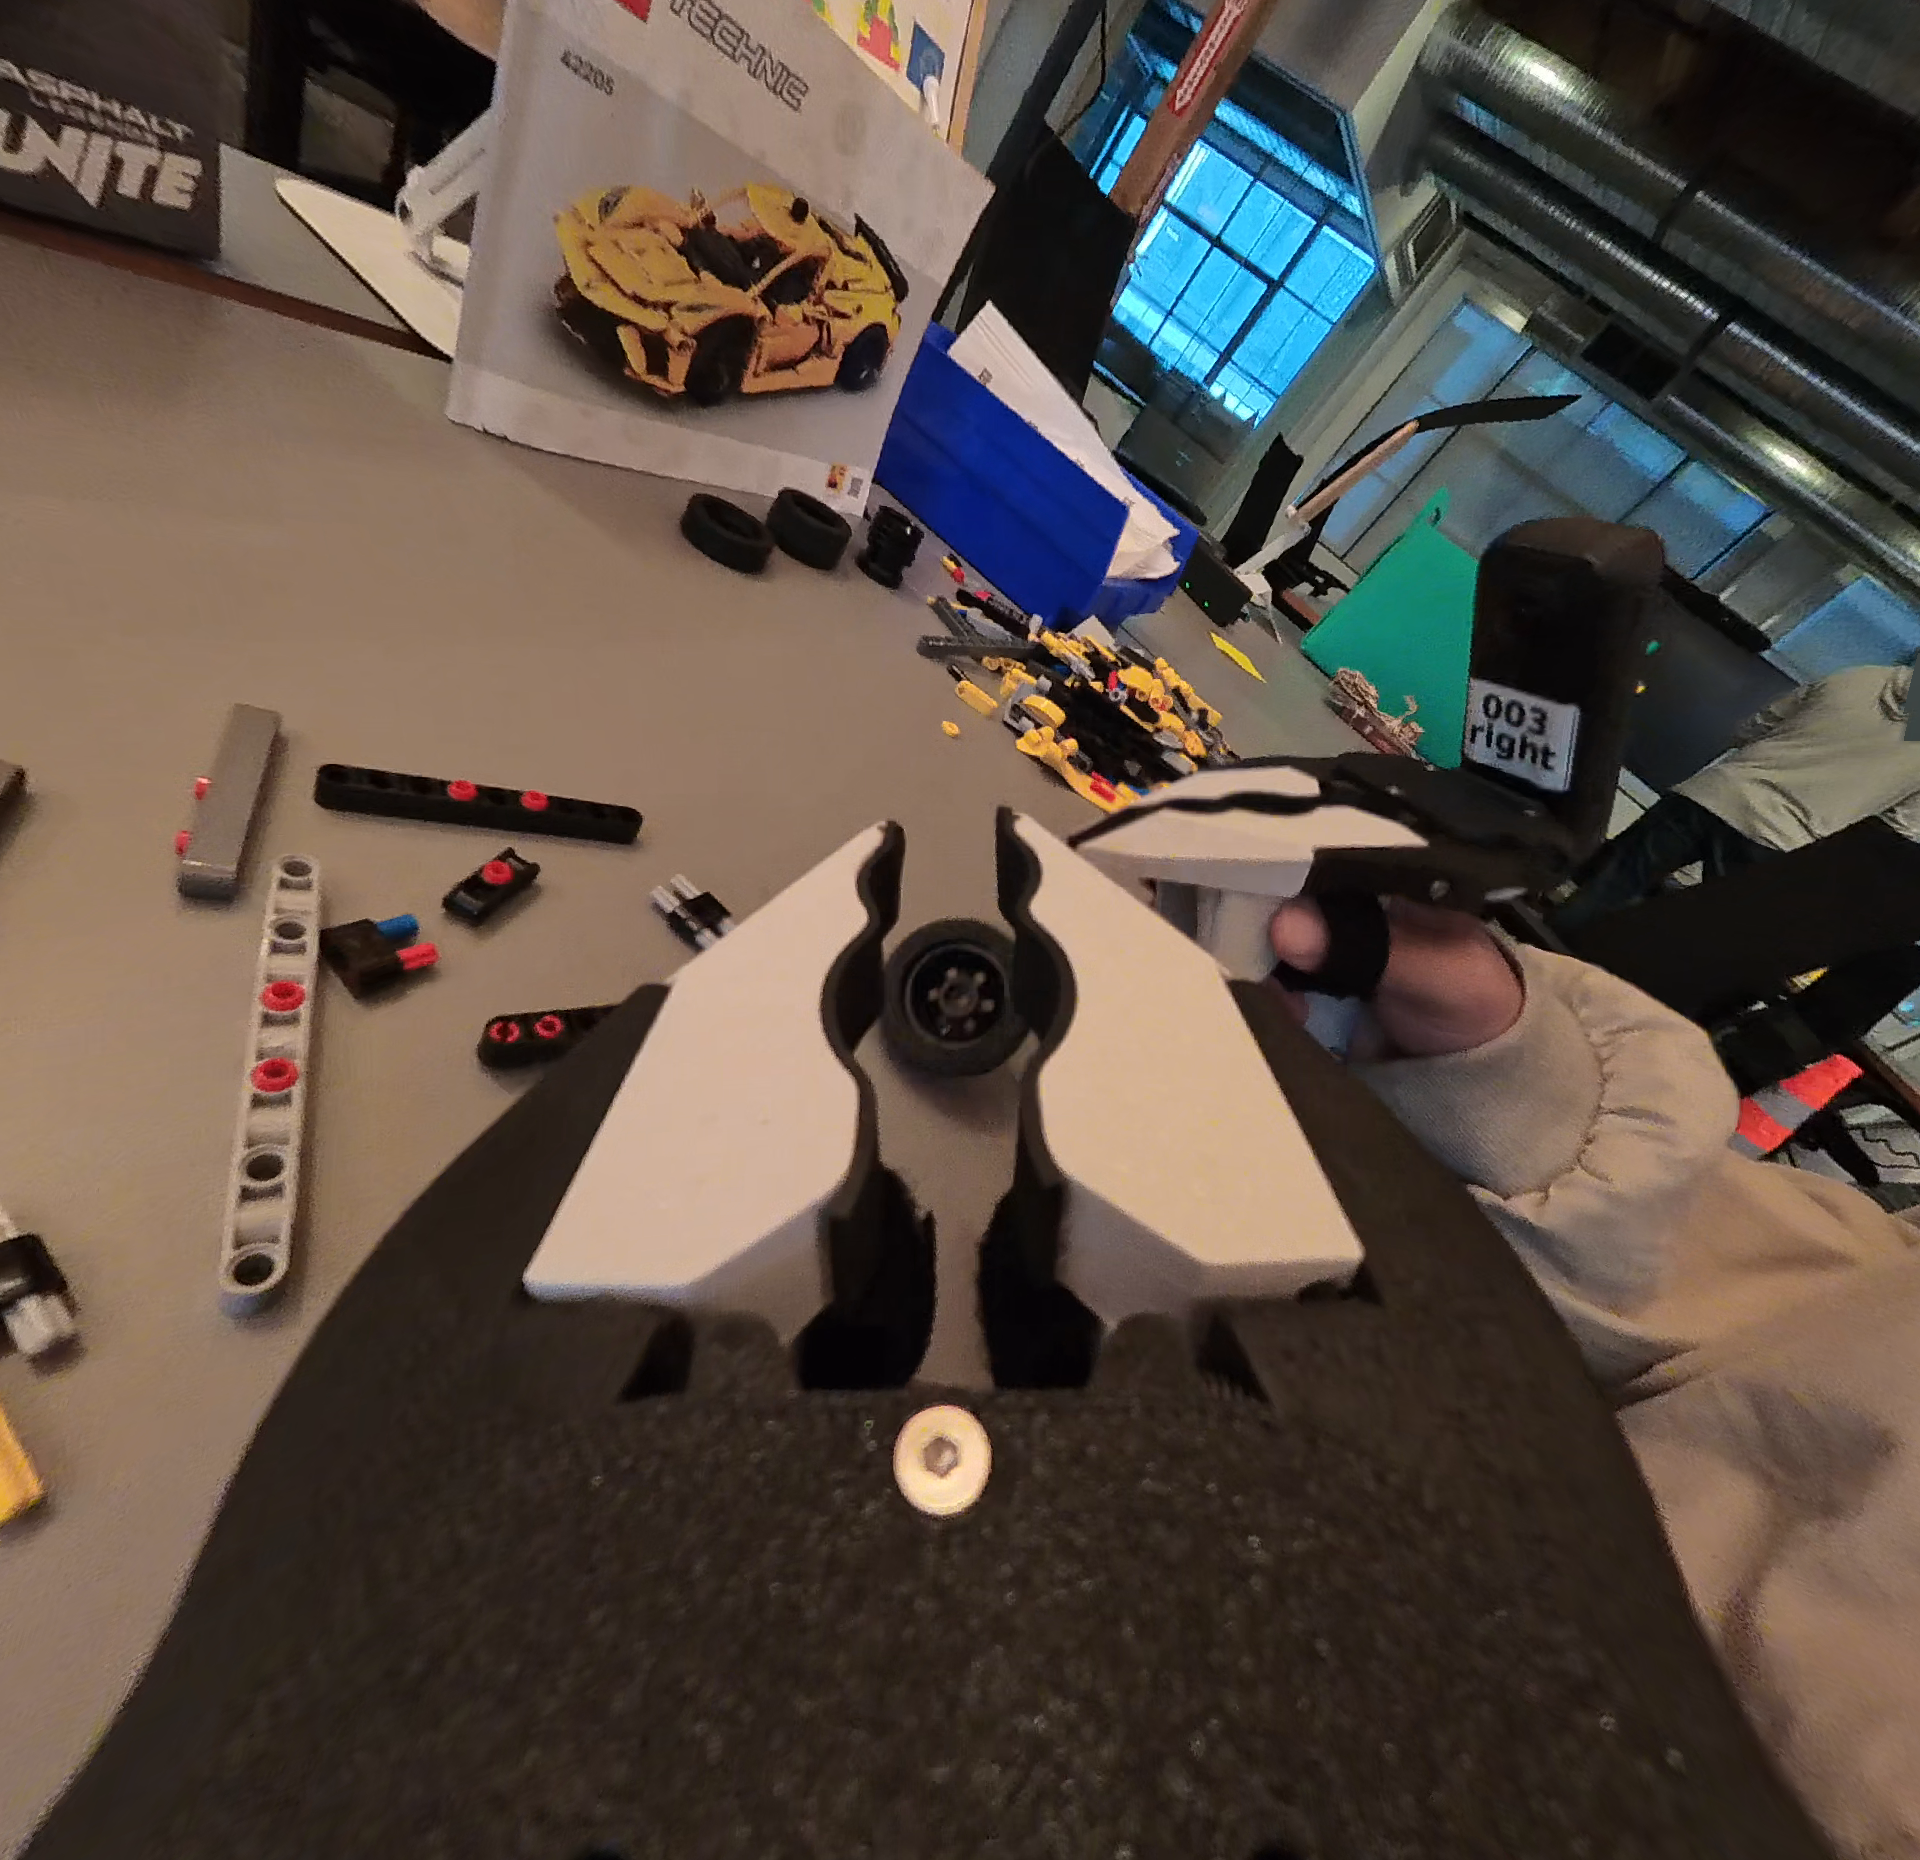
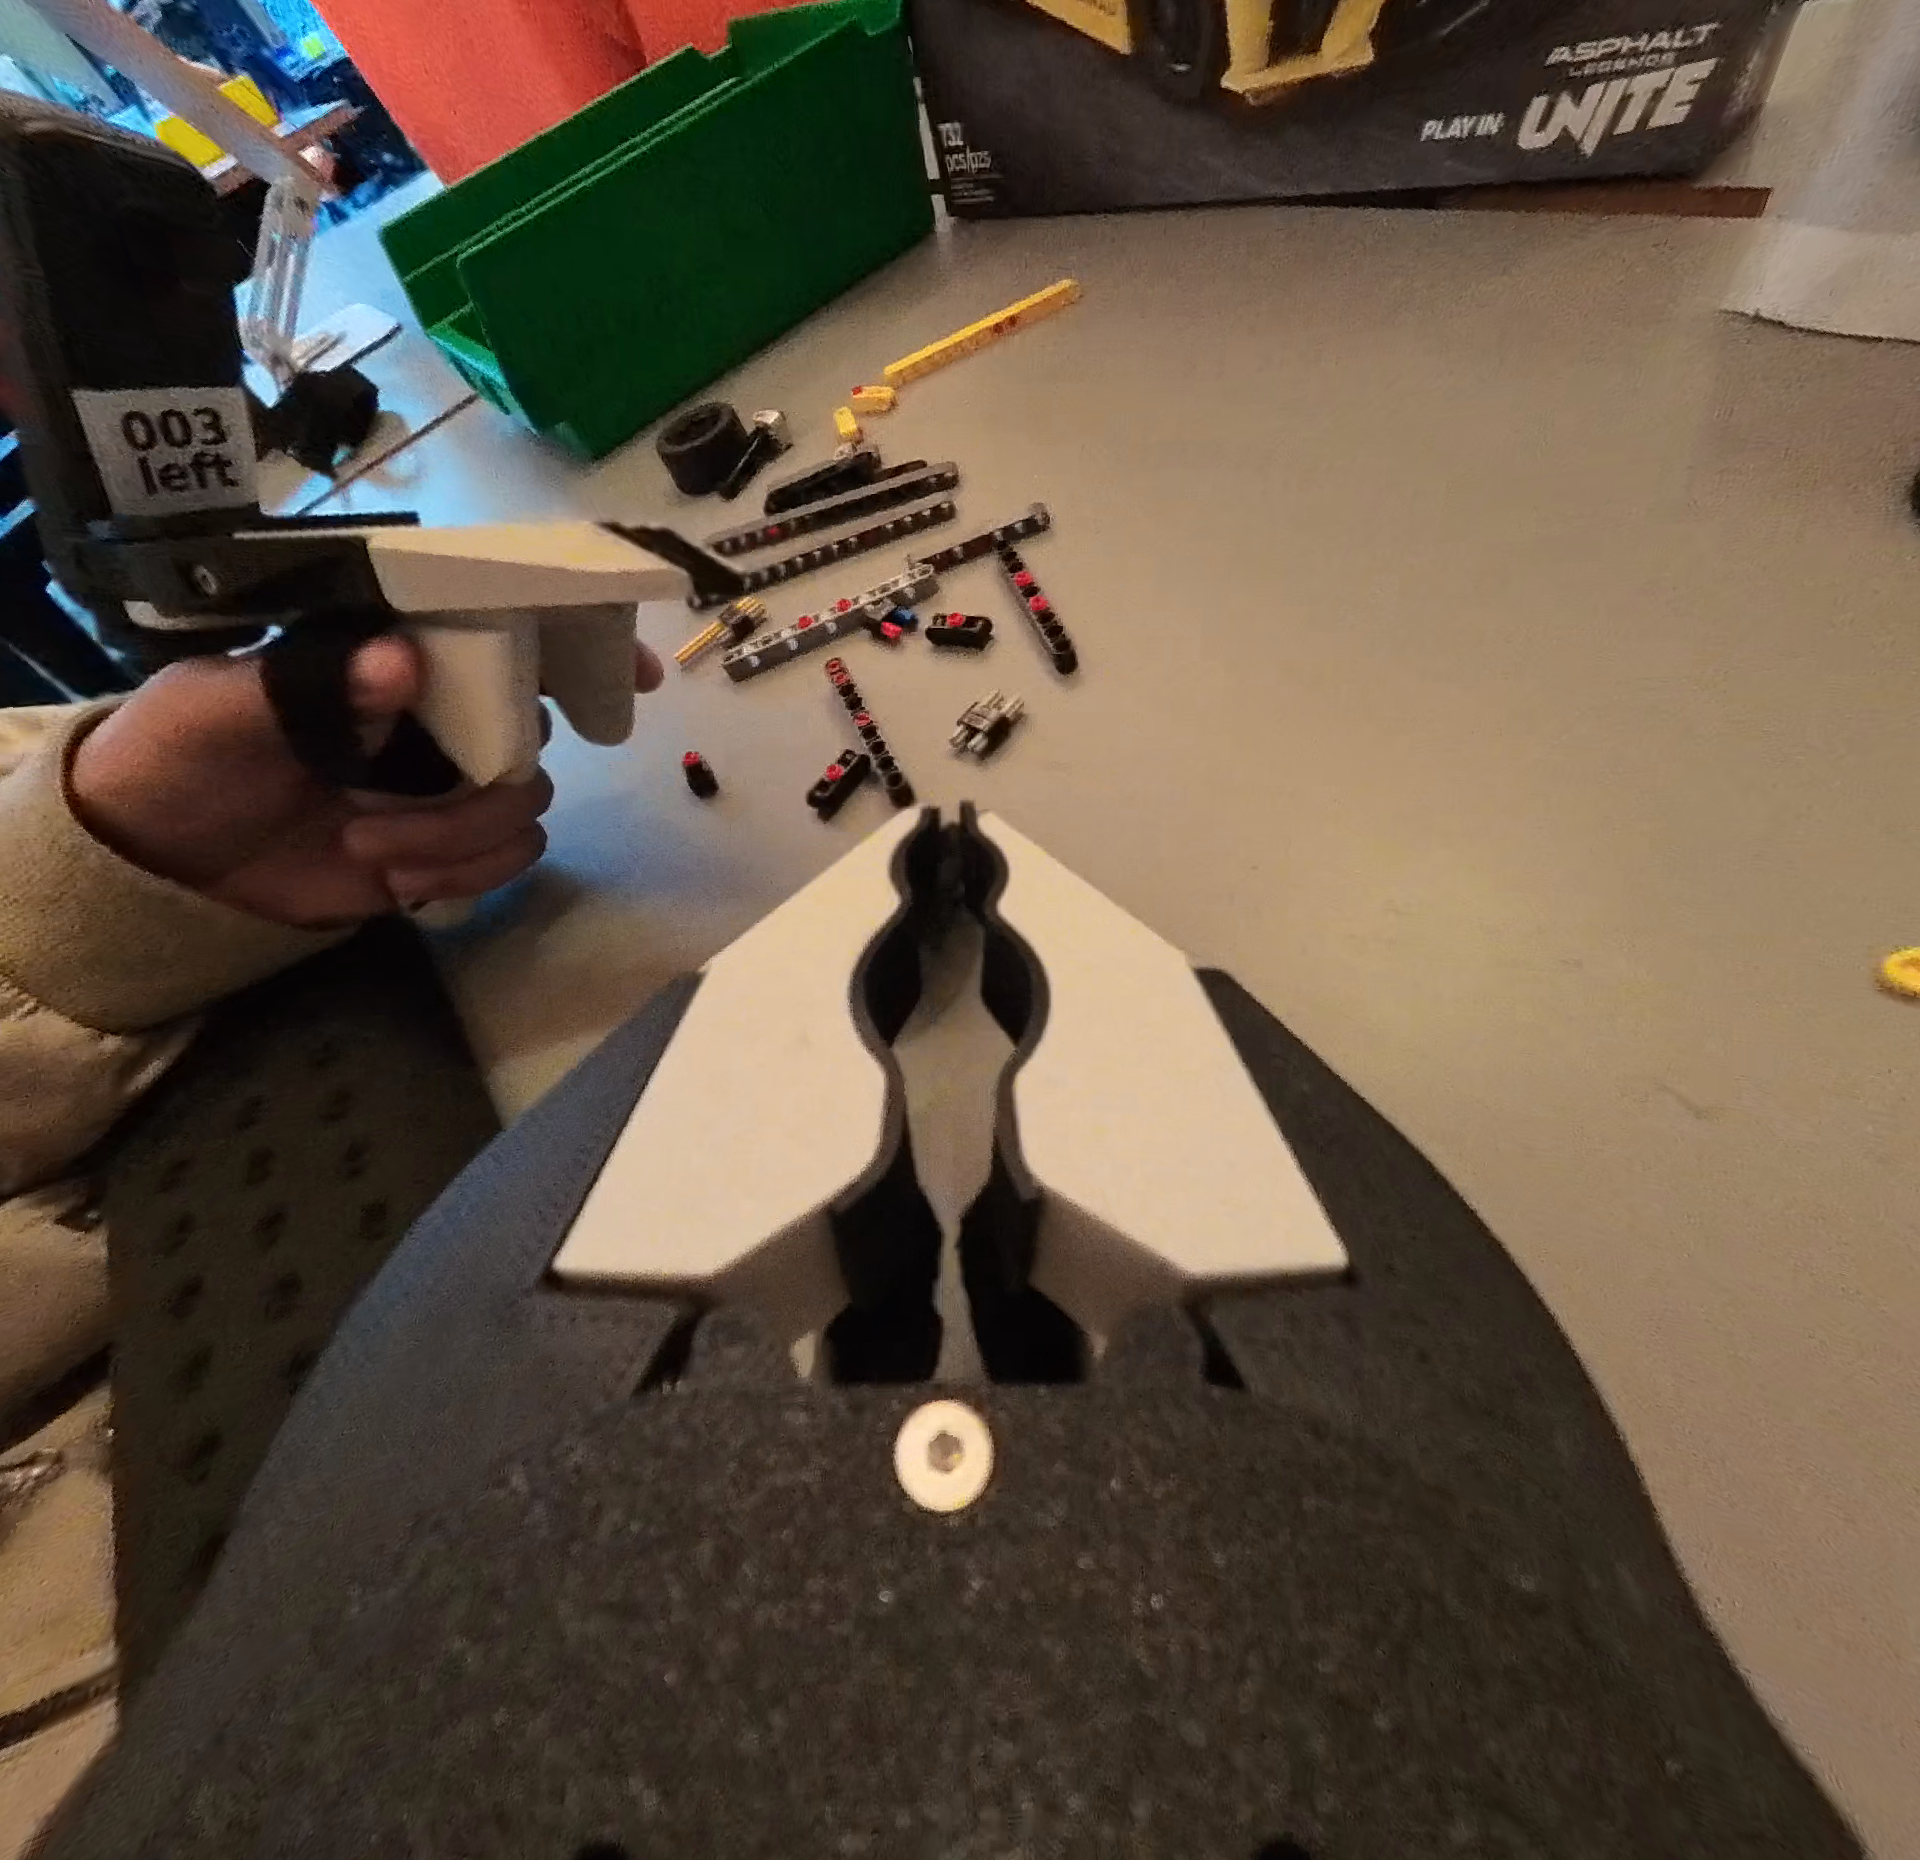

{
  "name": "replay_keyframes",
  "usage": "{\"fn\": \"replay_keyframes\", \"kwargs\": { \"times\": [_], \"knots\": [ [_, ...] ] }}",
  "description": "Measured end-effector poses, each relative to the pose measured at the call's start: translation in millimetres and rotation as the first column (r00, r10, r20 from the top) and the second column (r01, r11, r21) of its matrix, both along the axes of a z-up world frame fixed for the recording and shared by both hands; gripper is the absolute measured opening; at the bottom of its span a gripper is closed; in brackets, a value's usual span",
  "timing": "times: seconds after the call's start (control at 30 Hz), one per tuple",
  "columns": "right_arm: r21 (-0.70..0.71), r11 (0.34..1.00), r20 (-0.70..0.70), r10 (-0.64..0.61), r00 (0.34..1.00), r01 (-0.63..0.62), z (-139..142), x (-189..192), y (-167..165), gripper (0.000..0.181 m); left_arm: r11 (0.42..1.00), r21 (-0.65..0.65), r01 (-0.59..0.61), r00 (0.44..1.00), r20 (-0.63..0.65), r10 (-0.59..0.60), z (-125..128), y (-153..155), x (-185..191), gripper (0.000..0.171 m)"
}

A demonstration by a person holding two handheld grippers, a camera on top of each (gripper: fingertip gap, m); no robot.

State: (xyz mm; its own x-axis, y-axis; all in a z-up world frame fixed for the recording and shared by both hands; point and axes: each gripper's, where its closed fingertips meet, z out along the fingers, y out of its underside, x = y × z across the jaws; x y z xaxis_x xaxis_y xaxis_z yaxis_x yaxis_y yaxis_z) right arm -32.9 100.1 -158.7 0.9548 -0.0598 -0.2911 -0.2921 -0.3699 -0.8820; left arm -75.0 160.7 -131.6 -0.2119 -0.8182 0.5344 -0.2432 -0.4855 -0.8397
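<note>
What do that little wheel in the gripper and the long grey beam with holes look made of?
The small wheel, clamped in the left gripper: a matt black tyre, probably rubber, on a dark hard hub, likely plastic. The grey beam on the table: smooth moulded plastic with red pins.

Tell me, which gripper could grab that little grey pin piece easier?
Probably the right gripper: the grey pin piece lies just ahead of its shut tips, while the left gripper is clamping a black wheel.

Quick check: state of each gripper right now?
Left gripper: shut on a small black wheel.
Right gripper: shut on a small dark piece; kind unclear.
</note>
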Motion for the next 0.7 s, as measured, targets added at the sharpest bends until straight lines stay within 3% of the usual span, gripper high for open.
{"fn": "replay_keyframes", "kwargs": {
  "times": [0.2, 0.3, 0.4, 0.53, 0.6, 0.7],
  "knots": [
    [-0.122, 0.987, 0.010, 0.106, 0.994, -0.104, -24, -7, -6, 0.040, 0.992, 0.126, 0.007, 0.998, -0.060, 0.001, -11, -5, 0, 0.018],
    [-0.233, 0.963, 0.087, 0.163, 0.983, -0.139, -40, -12, -10, 0.047, 0.976, 0.216, 0.040, 0.995, -0.096, -0.020, -18, -14, 1, 0.018],
    [-0.293, 0.952, 0.223, 0.152, 0.963, -0.082, -44, 0, -15, 0.045, 0.957, 0.280, 0.083, 0.992, -0.118, -0.051, -23, -24, 2, 0.017],
    [-0.257, 0.961, 0.157, 0.147, 0.977, -0.103, -35, 1, -16, 0.037, 0.930, 0.327, 0.170, 0.978, -0.173, -0.118, -32, -39, 5, 0.018],
    [-0.256, 0.954, 0.165, 0.203, 0.965, -0.157, -30, 0, -22, 0.033, 0.878, 0.410, 0.249, 0.959, -0.232, -0.163, -42, -46, 5, 0.018],
    [-0.255, 0.953, 0.226, 0.223, 0.948, -0.164, -24, 12, -24, 0.019, 0.692, 0.620, 0.369, 0.923, -0.334, -0.193, -62, -49, 8, 0.039]
  ]
}}
